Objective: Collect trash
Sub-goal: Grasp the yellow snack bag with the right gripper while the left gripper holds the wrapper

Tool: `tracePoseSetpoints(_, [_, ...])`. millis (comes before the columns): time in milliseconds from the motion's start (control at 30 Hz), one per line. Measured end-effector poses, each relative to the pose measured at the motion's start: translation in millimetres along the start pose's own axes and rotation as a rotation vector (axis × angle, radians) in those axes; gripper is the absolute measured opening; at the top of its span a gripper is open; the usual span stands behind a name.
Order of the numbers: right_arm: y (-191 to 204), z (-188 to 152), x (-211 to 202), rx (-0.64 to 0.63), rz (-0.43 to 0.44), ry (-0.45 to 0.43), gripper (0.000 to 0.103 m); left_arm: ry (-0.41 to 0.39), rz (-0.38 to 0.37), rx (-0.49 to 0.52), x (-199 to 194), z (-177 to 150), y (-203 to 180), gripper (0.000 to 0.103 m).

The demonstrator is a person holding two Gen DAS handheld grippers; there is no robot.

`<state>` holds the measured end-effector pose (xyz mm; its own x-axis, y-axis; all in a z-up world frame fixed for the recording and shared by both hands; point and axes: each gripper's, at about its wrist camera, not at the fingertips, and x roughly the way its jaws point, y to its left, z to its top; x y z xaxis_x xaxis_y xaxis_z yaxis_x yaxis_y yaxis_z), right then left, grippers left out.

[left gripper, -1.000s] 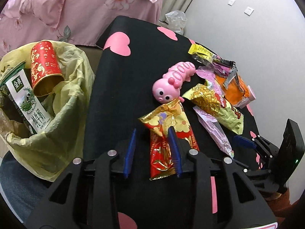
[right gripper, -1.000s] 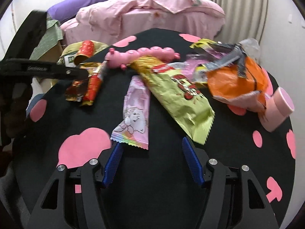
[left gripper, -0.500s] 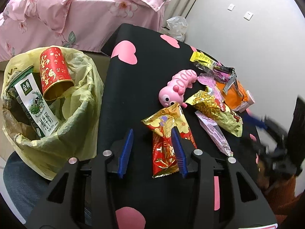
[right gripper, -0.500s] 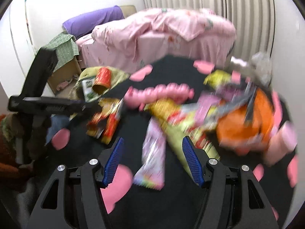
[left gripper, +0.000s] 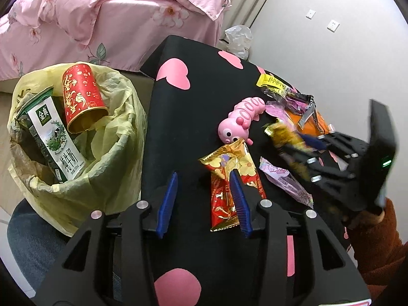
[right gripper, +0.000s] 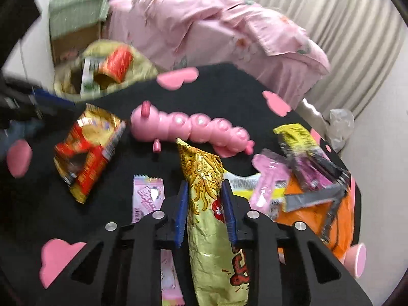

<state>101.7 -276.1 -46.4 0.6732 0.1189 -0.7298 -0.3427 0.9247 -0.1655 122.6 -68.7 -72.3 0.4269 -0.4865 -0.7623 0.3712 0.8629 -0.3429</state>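
The right claw [right gripper: 205,214] is clamped on the gold-and-green snack bag [right gripper: 206,178], its blue fingers [right gripper: 181,216] pinching the crinkled foil from both sides while the bag's top points toward the pink caterpillar toy [right gripper: 188,127] at twelve o'clock. Just beside it at nine o'clock lies the pink candy wrapper [right gripper: 146,199] flat on the black bench [right gripper: 224,97] with pink cloud shapes. Farther out at ten o'clock is the red-and-gold wrapper [right gripper: 86,153]; at three o'clock, an orange bag [right gripper: 316,219] under torn wrappers, blurred, so their edges are hard to separate.

The left claw [left gripper: 204,201] hangs with its fingers apart, gripping nothing; its right finger [left gripper: 239,204] overlaps the red-and-gold wrapper [left gripper: 229,178] in the view, and contact probably isn't made, though I can't be sure. Beyond, at nine to ten o'clock off the bench edge, a yellow trash bag [left gripper: 114,137] holds a green milk carton [left gripper: 53,137] and a red paper cup [left gripper: 81,97]. Farthest back sits a bed [left gripper: 102,25] with pink floral covers.
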Motion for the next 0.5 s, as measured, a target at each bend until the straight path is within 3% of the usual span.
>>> tracePoseSetpoints(133, [-37.4,-9.0,-37.6,0.218,0.084,-0.104,0.025,0.01,-0.024,0.0,5.5,2.2,-4.6,0.045])
tracePoseSetpoints(267, [-66.1,-29.6,-52.2,0.406,0.139,-0.136,0.025,0.021,-0.033,-0.02,13.7,9.2,-9.0,0.046])
tracePoseSetpoints(500, [-75.3,-58.7,-51.1,0.486,0.106,-0.105,0.025,0.069,0.025,0.026,33.4,19.2,-23.0,0.046])
